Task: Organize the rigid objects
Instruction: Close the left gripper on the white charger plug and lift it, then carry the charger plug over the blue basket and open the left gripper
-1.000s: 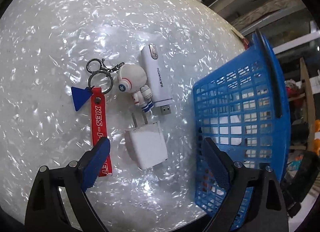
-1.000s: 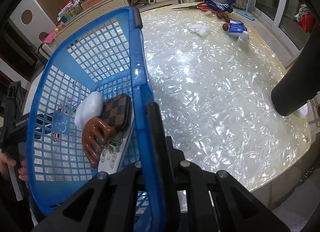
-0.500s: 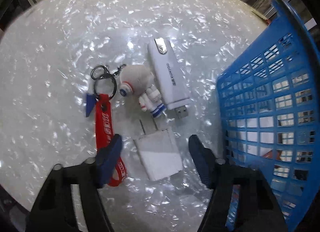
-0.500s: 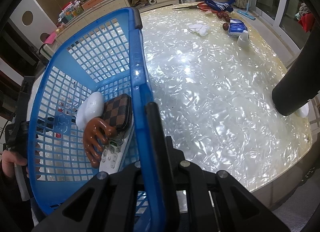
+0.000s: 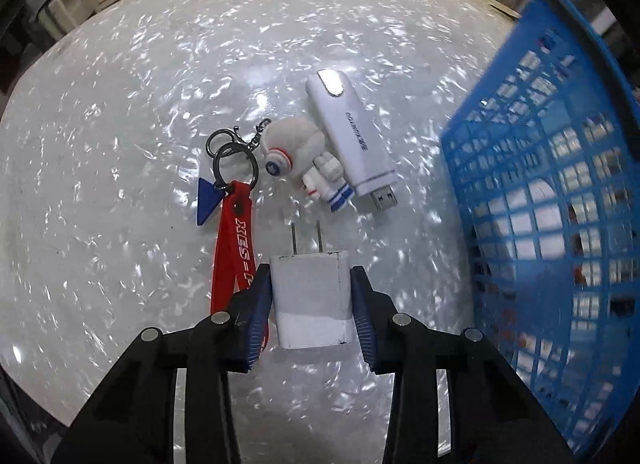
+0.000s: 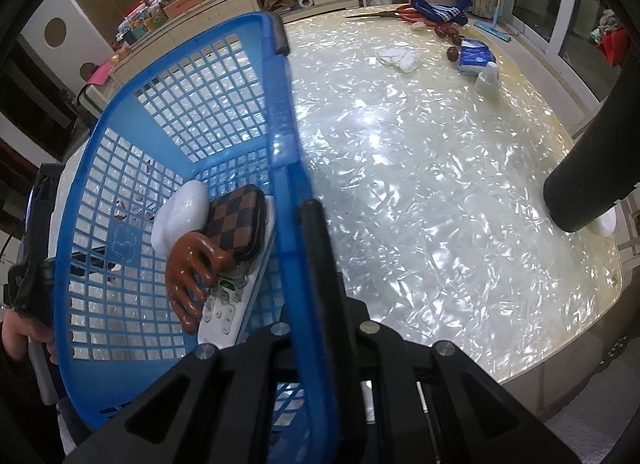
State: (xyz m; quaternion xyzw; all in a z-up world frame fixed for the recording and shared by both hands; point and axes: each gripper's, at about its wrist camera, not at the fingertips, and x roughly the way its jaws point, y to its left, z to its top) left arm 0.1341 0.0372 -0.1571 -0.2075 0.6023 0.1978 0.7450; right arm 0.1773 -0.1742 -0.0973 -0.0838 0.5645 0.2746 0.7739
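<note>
Down on the pearly white worktop (image 5: pixel 120 124), the left gripper (image 5: pixel 311 304) has its blue pads pressed to both sides of a white wall charger (image 5: pixel 310 296), whose two prongs point away from the camera. Just beyond the prongs lies an astronaut keychain figure (image 5: pixel 296 152), linked by a chain to dark key rings (image 5: pixel 234 156) that carry a red strap (image 5: pixel 234 248) and a blue triangle tag (image 5: pixel 208 200); the strap runs back under the gripper's left finger. Touching the astronaut's far side is a white USB dongle (image 5: pixel 350 136), its metal plug facing the near edge. A blue plastic basket (image 5: pixel 560 184) stands beside these things, toward the worktop's right side. From the right wrist view, the right gripper (image 6: pixel 316 304) is clamped on the basket's rim (image 6: pixel 288 168), one finger inside and one outside. Inside the basket (image 6: pixel 120 192) lie a white remote control (image 6: pixel 228 300), a brown claw hair clip (image 6: pixel 192 268), a brown checkered pouch (image 6: pixel 238 224) and a white rounded object (image 6: pixel 180 212), piled together against the gripped wall. Scissors (image 6: pixel 396 14), a blue packet (image 6: pixel 474 56) and white cloth (image 6: pixel 398 56) sit near the far edge.
</note>
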